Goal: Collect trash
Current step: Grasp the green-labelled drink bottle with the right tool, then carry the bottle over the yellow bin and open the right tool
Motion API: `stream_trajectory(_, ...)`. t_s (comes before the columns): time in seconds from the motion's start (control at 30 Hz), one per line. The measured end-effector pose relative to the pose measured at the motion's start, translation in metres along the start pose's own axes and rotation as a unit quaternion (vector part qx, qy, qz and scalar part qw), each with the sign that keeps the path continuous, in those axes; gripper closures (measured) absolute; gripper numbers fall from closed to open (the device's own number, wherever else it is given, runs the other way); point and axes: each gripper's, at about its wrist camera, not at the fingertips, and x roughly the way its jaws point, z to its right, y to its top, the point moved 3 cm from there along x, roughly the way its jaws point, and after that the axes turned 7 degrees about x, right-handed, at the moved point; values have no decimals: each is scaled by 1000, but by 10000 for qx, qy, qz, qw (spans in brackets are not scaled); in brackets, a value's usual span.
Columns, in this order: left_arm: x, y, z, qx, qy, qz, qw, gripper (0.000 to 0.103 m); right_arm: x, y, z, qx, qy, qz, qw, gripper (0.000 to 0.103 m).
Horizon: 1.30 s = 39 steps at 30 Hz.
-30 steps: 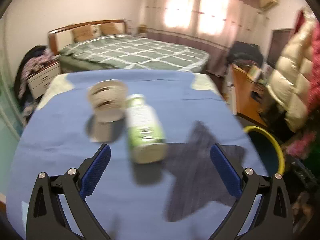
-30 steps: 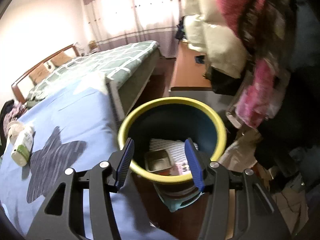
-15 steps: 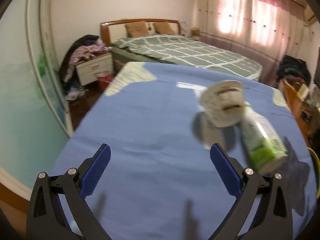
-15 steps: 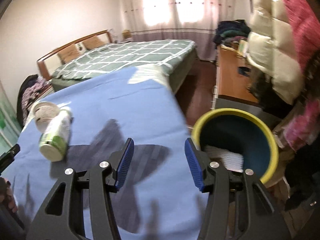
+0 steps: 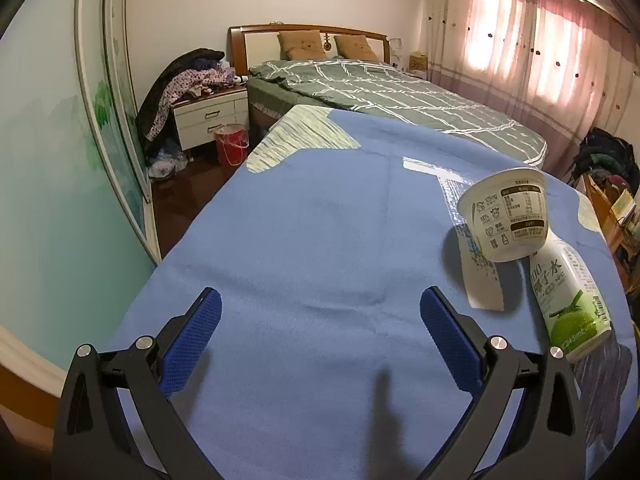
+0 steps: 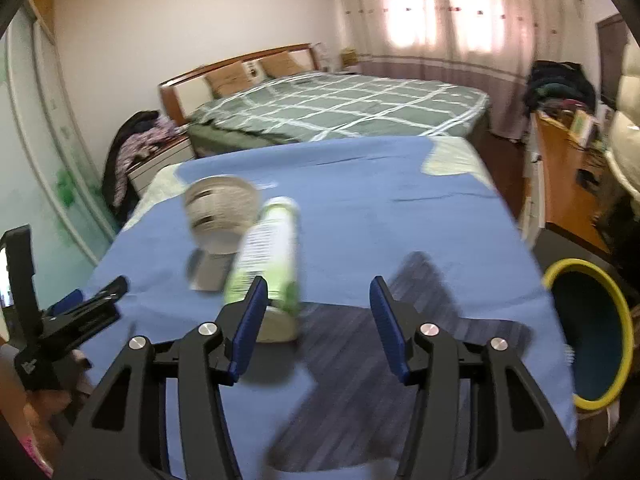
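In the right wrist view, motion blur smears the white round yogurt cup [image 6: 219, 213] and the green-and-white plastic drink bottle [image 6: 267, 256], so their labels cannot be read. The bottle's lower end is partly hidden behind a blue finger pad [image 6: 249, 324]. The yellow-rimmed dark trash bin [image 6: 591, 334] is cut off at the table's edge, its contents indistinct.

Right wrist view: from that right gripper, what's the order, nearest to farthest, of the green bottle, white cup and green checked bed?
1. Green-labelled plastic bottle, lying by the left finger.
2. White paper cup, behind it, leftward.
3. Green checked bed, beyond the table.
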Motion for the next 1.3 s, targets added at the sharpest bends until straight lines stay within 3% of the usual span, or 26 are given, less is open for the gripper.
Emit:
stream_trajectory(0.23,-3,-3,4,23,-25,36,10000,5,20,-7,-36,-206,180,-188,9994,43)
stream_trajectory(0.57,-2,-4,8,26,-43,9,10000,5,60,-9,-40,-284,-189,-613,9975,43)
stream_trajectory(0.67,-2,-4,10,39,-42,4,10000,5,68,-11,-39,-278,-201,-718,9968,52)
stream_trajectory(0.73,-2,-4,10,33,-45,6,10000,5,68,-12,-38,-230,-140,-742,9969,53)
stream_trajectory(1.3,-3,-5,12,22,-61,-32,10000,5,-40,33,1,263,146,318,9990,53)
